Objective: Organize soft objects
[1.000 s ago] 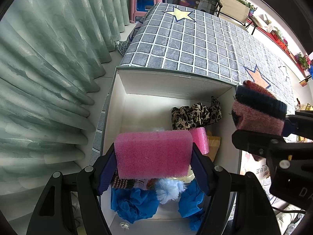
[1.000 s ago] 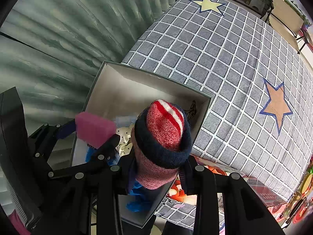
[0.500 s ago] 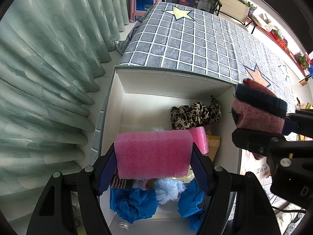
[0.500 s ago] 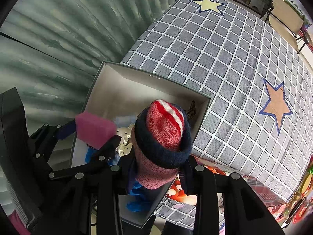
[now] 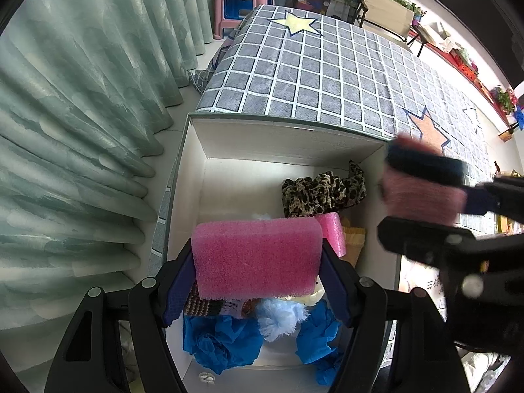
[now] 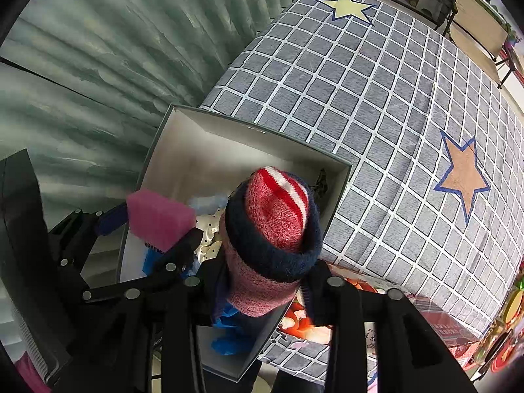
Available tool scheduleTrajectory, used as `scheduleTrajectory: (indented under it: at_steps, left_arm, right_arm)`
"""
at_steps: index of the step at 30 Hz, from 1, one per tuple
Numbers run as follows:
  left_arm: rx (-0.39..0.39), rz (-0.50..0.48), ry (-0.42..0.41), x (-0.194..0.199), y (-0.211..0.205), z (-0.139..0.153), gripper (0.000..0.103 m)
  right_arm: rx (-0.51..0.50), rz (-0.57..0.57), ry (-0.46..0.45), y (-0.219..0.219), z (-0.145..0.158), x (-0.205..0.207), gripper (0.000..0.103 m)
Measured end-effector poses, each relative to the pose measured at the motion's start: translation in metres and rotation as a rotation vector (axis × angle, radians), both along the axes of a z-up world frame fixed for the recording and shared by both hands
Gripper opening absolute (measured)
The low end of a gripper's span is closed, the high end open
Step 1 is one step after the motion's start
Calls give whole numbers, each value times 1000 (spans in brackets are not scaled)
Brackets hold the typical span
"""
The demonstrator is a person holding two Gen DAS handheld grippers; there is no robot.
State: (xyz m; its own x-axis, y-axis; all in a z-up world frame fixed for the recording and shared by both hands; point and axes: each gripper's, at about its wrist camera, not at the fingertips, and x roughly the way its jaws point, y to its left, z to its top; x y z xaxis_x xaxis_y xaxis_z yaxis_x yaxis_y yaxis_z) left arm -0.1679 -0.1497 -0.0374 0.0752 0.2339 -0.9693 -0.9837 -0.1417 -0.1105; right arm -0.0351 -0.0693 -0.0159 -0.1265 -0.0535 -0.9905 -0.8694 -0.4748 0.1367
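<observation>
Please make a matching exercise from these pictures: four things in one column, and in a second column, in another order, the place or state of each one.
Things:
1. pink sponge
2. knitted sock roll
3. leopard-print fabric
4. blue crumpled material

Places or states:
A. lying at the near end of the box
B. between the fingers of the right gripper
C. clamped in the left gripper
D. lying near the far right corner of the box

Pairs: 1-C, 2-B, 3-D, 4-A

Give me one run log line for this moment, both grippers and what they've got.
left gripper: shut on pink sponge | right gripper: jaws just opening, knit sock between fingers | both above box
</observation>
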Motion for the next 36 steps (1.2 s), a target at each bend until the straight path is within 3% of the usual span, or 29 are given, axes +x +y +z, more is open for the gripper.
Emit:
scheduleTrajectory:
  at_steps: [1,5,6,7,9,11,18,29,36]
  left_arm:
    - [1,3,14,0,-1,1,75]
    - [-28,21,99,1,-1,4,79]
    - [-35,20,120,2,-1,5,79]
    - [-38,21,110,1,-2,5,80]
    - [-43,28,35,-4,-4,4,80]
    - [-45,36,-16,-8,-5,5,79]
    - [-39,30,-46,-6,-19,19,80]
    - [-31,26,18,-1,-55,43,80]
    - [-56,13,6,1,-64,41,80]
  right_arm:
    - [4,1,2,0,1,0,65]
    - [20,18,-4,-2,5,-2,66]
    - [22,20,-6,-2,6,-3,71]
    - [23,22,-7,-3,7,-3,88]
    - [37,20,-6,-4,10,-2,94]
    - [45,17,-1,-4,15,0,94]
    - [68,16,16,-13,38,2,94]
    - [55,7,18,-42,53,9,95]
    - [45,-3,-3,-51,52,16,95]
